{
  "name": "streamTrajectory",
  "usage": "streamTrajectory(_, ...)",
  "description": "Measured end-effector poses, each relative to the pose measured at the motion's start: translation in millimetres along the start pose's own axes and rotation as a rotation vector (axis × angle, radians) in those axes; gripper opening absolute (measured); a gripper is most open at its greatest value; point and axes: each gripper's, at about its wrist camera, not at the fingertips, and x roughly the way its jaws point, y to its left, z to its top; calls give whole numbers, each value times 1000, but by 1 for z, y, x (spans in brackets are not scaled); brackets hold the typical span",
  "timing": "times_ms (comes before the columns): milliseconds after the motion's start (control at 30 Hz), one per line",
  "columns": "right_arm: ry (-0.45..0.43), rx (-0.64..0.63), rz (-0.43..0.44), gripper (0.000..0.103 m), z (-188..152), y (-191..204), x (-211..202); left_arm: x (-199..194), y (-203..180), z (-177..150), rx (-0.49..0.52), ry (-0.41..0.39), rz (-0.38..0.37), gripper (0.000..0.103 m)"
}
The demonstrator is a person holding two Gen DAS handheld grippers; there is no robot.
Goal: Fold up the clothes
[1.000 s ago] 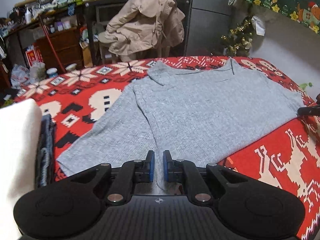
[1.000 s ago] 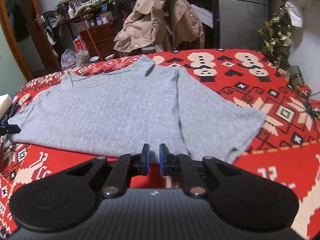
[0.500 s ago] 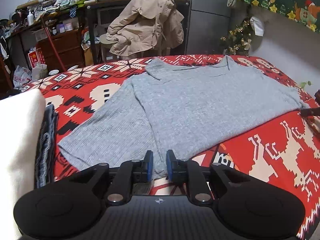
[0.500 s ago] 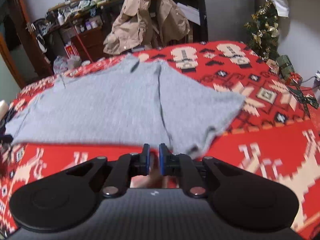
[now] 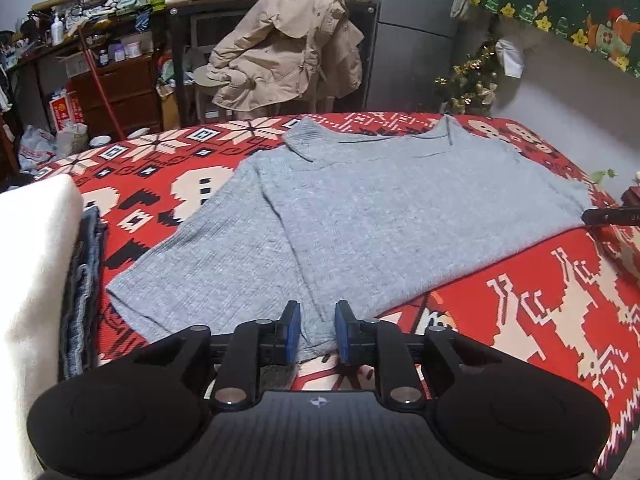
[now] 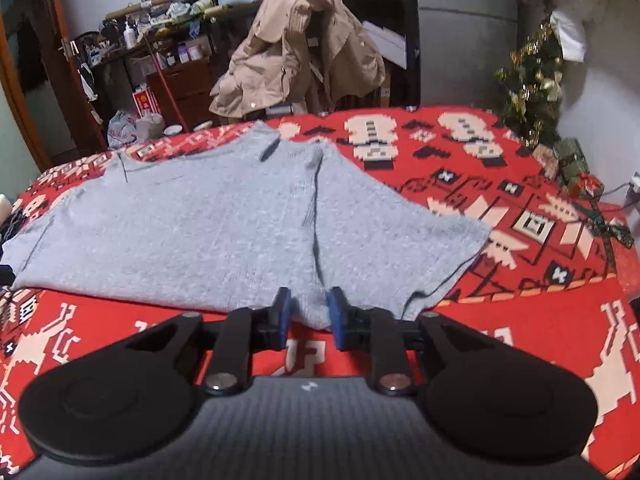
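On the bed, over a red blanket [image 5: 540,312] patterned with white reindeer and snowflakes, a grey ribbed sweater [image 5: 380,216] lay flat, front down or up I could not tell, collar toward the far edge and both short sleeves spread out to the sides. Its near hem ran across the blanket just ahead of both tools.

The left gripper [image 5: 317,330] sat at the hem's left corner — where sleeve and body meet — with the grey fabric running in between its blue pads [image 5: 292,332]. Its jaws had just been closing, and they pinched that corner of the sweater. The right gripper [image 6: 306,314] was at the opposite corner of the hem, beside the seam of the other sleeve; a fold of the grey knit bulged between its blue pads [image 6: 283,316], and its jaws had been closing on that fold too.

To the left of the sweater, in the left wrist view, a stack of folded clothes stood at the blanket's edge: a white garment [image 5: 32,264] on top, blue denim [image 5: 82,292] under it. Beyond the bed a tan coat [image 5: 280,52] hung over a chair, a grey refrigerator [image 5: 416,36] stood behind it, and a small decorated Christmas tree [image 6: 532,80] was at the far right corner.
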Motion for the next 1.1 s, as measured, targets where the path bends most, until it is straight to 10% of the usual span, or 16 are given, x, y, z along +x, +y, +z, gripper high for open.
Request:
streamTrajectory(367,13,78,34,10,-9,-14,-10,-10,13,-3,-18,10,30,3)
streamTrajectory(600,-12,47,49,26,-5,-10,-10,-9,3,1,-44,-24,-43,38)
streamTrajectory(700,-15,59,51,24,-2,-11,-5,4,-4,6,-19,6,-27,27)
streamTrajectory(733,-12,60,46,21,-1,-10,-4,8,-5,6,-8,20,-11,4)
streamTrajectory(800,-5,55,31,10,0,-9,-3,8,-7,8,1,25,-5,6)
streamTrajectory(1100,-73,-19,42,17,33,-4,-15,-11,-10,24,-34,-69,-40,12)
